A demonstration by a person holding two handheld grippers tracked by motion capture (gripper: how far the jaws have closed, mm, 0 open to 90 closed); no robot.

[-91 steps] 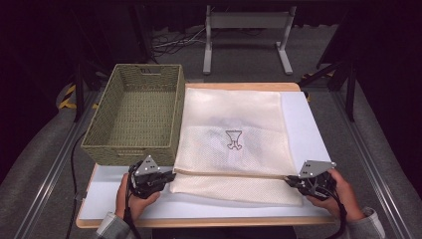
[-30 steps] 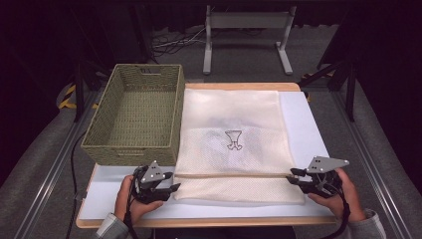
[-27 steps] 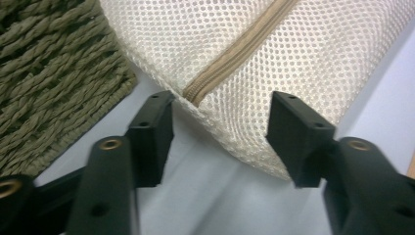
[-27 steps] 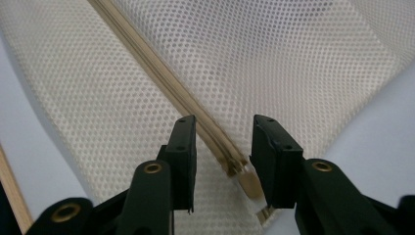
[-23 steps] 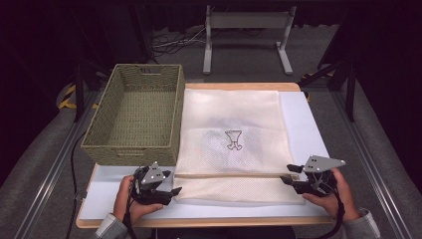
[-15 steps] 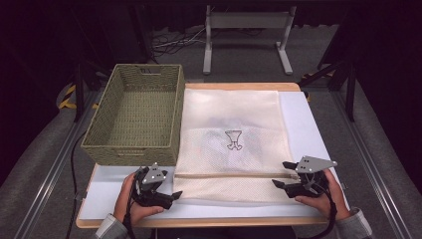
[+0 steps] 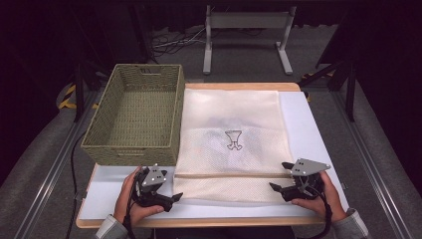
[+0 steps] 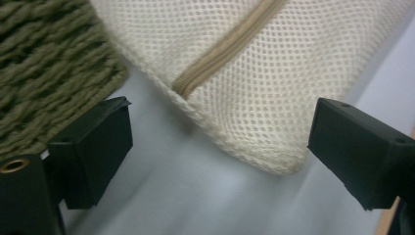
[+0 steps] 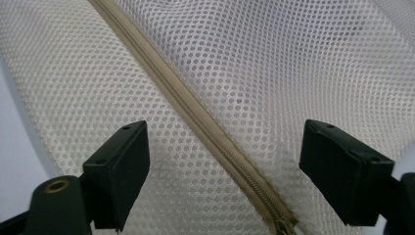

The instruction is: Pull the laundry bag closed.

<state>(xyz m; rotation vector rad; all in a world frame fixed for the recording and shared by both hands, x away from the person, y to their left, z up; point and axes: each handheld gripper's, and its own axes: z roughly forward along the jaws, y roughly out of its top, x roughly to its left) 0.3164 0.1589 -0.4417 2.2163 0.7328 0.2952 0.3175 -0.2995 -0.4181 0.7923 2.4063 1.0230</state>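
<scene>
High view: my left tongs (image 7: 171, 198) and right tongs (image 7: 277, 177) have just been spreading, both released, the mesh bag (image 7: 231, 124) flat on the surface (image 7: 308, 129).

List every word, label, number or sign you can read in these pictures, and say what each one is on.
Readable words or numbers: none.
Mesh laundry bag: one small dark outline drawing at its middle, a picture and not lettering; too small to tell what it shows.
Woven basket: no label in sight.
Left gripper and right gripper: no marking to be read on the plates or on the jaws.
</scene>
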